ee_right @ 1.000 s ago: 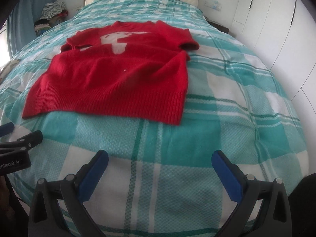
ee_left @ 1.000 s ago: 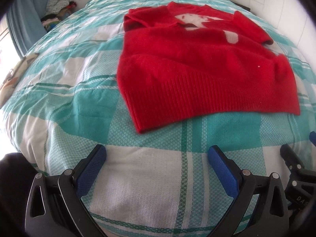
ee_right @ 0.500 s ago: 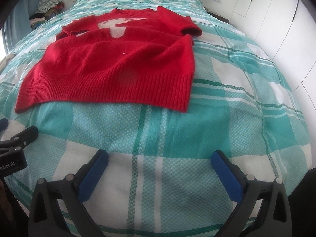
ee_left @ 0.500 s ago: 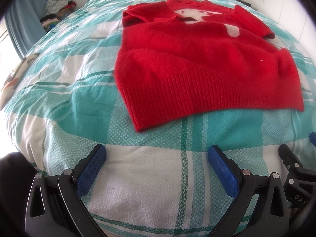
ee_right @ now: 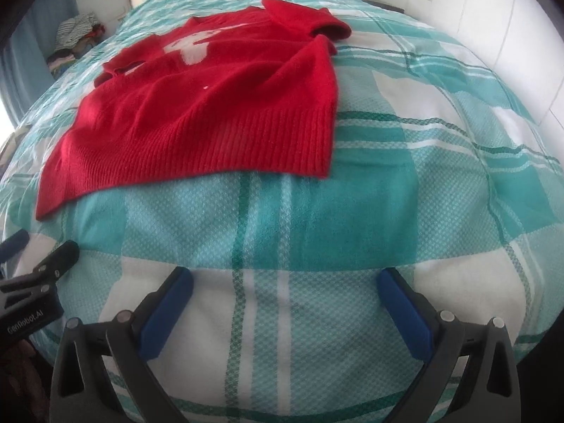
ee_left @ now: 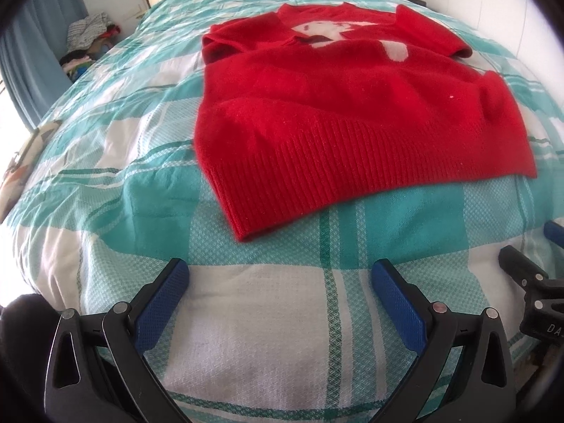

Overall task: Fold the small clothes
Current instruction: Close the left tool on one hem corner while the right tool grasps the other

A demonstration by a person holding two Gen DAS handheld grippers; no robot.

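Logging from my remote station: one red sweater (ee_left: 345, 112) with a white motif, spread flat on the teal-and-white checked bedspread (ee_left: 282, 335), ribbed hem nearest me. Left gripper (ee_left: 278, 278): released, jaws wide, empty, short of the hem. Right gripper (ee_right: 283, 282): likewise released, empty, over bare bedspread.

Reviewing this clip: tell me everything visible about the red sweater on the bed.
The red sweater is a small, fuzzy knit with a ribbed hem nearest the cameras and a white motif on the chest. It lies spread out, slightly rumpled, on the teal-and-white plaid bedspread, collar toward the headboard. Both short sleeves look folded in over the body; the right sleeve's cuff shows at the far corner. Nothing but the bedspread touches it: the left claw and right claw are open, short of the hem.
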